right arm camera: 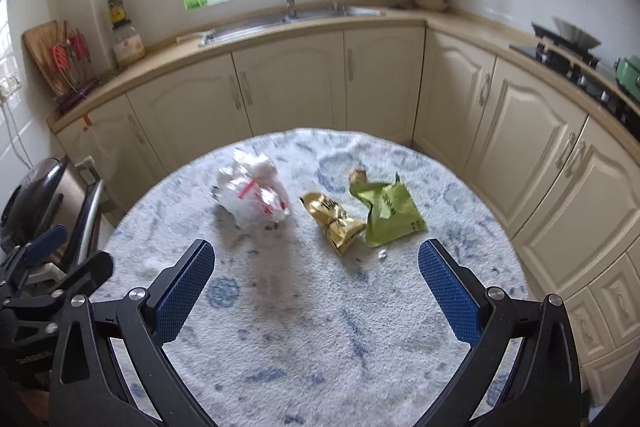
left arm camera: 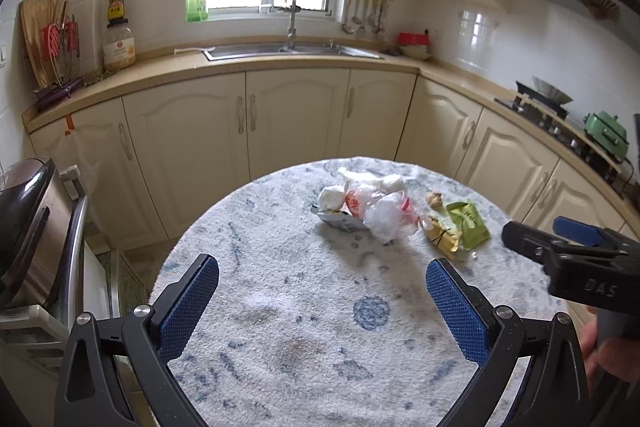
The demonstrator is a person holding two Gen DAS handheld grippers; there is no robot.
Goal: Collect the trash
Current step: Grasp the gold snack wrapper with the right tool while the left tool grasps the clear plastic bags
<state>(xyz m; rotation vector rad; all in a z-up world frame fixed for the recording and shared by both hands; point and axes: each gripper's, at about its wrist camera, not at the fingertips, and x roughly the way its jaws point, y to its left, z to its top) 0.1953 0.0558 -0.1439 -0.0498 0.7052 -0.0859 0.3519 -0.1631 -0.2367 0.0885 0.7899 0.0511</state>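
Trash: white plastic bag, gold wrapper and green packet lie bunched near the round table's 12 o'clock edge, wrappers touching (easy to gather together).
Left gripper: jaws spread wide, empty, aimed at the bag for approach.
Right gripper: likewise gaping and empty, facing the wrappers at 12 o'clock.
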